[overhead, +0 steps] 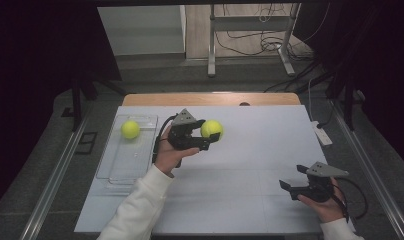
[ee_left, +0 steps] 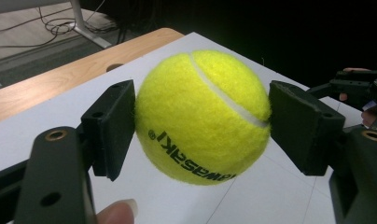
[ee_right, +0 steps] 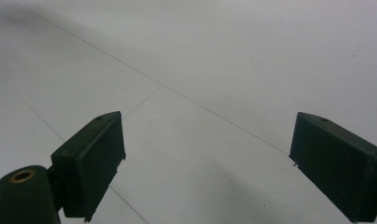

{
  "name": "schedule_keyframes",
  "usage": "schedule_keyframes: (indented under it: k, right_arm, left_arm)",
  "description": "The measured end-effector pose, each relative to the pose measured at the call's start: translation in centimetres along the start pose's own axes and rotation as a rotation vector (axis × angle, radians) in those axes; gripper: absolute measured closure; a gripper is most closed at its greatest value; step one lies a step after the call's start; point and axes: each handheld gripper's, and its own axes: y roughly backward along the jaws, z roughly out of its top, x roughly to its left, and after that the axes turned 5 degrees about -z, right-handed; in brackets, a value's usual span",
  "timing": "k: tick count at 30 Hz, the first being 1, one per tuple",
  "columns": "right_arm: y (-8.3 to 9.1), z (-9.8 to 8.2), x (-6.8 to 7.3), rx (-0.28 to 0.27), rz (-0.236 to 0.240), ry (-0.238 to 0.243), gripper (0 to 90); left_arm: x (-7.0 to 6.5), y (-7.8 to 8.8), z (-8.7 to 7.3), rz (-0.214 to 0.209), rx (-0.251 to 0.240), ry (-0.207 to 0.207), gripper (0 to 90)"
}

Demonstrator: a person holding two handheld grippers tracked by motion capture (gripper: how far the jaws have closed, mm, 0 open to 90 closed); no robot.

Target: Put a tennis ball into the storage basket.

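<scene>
A: What lay at the left?

B: A clear tray point(overhead: 115, 165) holding one tennis ball point(overhead: 130, 129).

A: And further right?

B: My left gripper point(overhead: 211, 136) clamped a second ball point(ee_left: 203, 116) above the bench point(overhead: 250, 150); it looked light, fuzzy, springy, gripped across its middle. My right gripper point(overhead: 291, 187) idled, jaws wide and empty.

A second yellow tennis ball point(overhead: 130, 129) is seen inside a clear plastic rectangular tray point(overhead: 115, 170) at nine o'clock on the white-topped table point(overhead: 250, 200); a white power strip point(overhead: 322, 133) is laid at three o'clock.
</scene>
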Motion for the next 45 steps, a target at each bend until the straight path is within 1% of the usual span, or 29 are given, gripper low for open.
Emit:
schedule_keyframes:
  k: [19, 26, 34, 37, 45]
  right_arm:
    - [0.0, 0.0, 0.0, -0.002, 0.001, 0.001, 10.7]
    - [0.0, 0.0, 0.0, -0.001, 0.0, 0.001, 10.7]
    - [0.0, 0.0, 0.0, -0.002, 0.0, 0.001, 10.7]
    - [0.0, 0.0, 0.0, -0.002, 0.001, 0.001, 10.7]
    - [0.0, 0.0, 0.0, -0.002, 0.001, 0.001, 10.7]
  left_arm:
    - [0.7, 1.4, 0.0, 0.031, -0.02, 0.019, 27.0]
    - [1.0, 1.9, 0.0, 0.051, -0.023, 0.022, 27.0]
    - [1.4, 2.5, -0.1, 0.064, -0.033, 0.032, 27.0]
    - [1.6, 2.8, -0.1, 0.077, -0.038, 0.037, 27.0]
    - [2.0, 3.4, -0.1, 0.09, -0.048, 0.046, 27.0]
